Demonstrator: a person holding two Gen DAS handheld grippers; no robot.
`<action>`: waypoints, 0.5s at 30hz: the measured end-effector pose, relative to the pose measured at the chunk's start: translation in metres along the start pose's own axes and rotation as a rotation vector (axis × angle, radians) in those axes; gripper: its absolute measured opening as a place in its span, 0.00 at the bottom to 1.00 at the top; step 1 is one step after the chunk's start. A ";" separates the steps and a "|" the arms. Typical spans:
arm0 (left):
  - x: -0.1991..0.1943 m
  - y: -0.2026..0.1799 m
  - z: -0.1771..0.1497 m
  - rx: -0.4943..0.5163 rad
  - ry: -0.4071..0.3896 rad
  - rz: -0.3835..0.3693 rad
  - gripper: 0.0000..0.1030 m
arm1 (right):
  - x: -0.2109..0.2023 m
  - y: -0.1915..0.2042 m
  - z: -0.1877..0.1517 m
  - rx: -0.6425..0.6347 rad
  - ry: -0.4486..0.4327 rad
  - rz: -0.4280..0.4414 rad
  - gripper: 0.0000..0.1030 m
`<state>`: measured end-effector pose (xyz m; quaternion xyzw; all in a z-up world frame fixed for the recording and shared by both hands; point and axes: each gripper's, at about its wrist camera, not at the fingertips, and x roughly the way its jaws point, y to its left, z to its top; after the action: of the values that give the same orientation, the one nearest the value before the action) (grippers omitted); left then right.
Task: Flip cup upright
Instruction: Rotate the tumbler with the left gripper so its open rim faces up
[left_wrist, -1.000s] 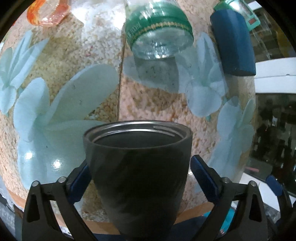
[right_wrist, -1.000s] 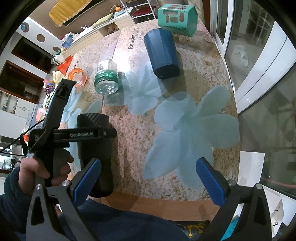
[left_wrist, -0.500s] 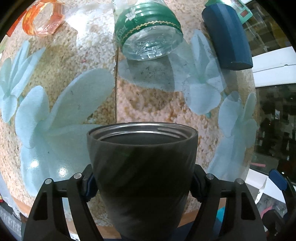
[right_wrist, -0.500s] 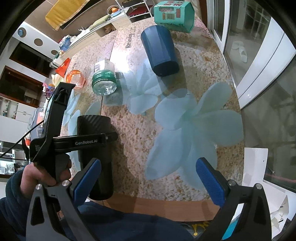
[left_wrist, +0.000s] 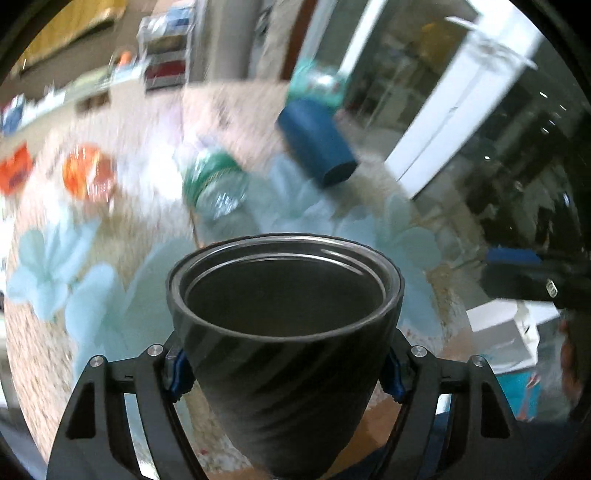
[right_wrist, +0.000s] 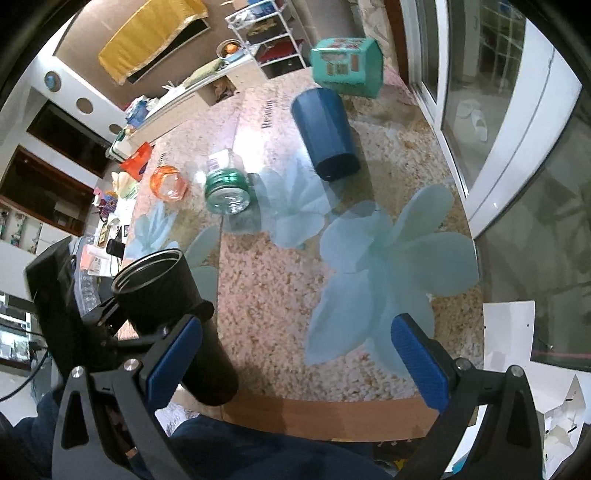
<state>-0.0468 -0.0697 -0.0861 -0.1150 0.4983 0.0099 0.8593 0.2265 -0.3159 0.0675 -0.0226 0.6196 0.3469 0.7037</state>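
Squeezing the black cup (left_wrist: 284, 332) tight in the left gripper (left_wrist: 284, 373), lifting and tipping it, mouth up, near the table (right_wrist: 280, 295) edge. Keeping the right gripper (right_wrist: 291, 350) wide apart, holding nothing. Lying farther back: green-capped bottle (right_wrist: 227, 188), blue cup (right_wrist: 325, 133).

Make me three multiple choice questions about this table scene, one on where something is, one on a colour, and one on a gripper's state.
1. The lying dark blue cup is nearest which thing?
A. teal box
B. orange plastic ring
C. white paper

2. The clear bottle has a band of which colour?
A. red
B. green
C. yellow

3. The left gripper is:
A. open, empty
B. shut on the black ribbed metal tumbler
C. out of view

Answers: 1 A, the box sits just behind it. 2 B, the band is green. 3 B, both pads press the tumbler's sides.
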 end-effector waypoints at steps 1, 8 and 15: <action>-0.006 -0.003 -0.005 0.023 -0.035 -0.001 0.78 | -0.001 0.002 -0.001 -0.004 -0.004 -0.004 1.00; -0.026 -0.018 -0.016 0.133 -0.280 0.076 0.78 | -0.012 0.018 -0.003 -0.032 -0.041 0.006 1.00; -0.020 -0.003 -0.005 0.101 -0.417 0.123 0.78 | -0.014 0.026 -0.004 -0.071 -0.067 -0.043 1.00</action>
<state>-0.0601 -0.0716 -0.0709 -0.0365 0.3158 0.0610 0.9462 0.2099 -0.3043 0.0898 -0.0492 0.5824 0.3539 0.7302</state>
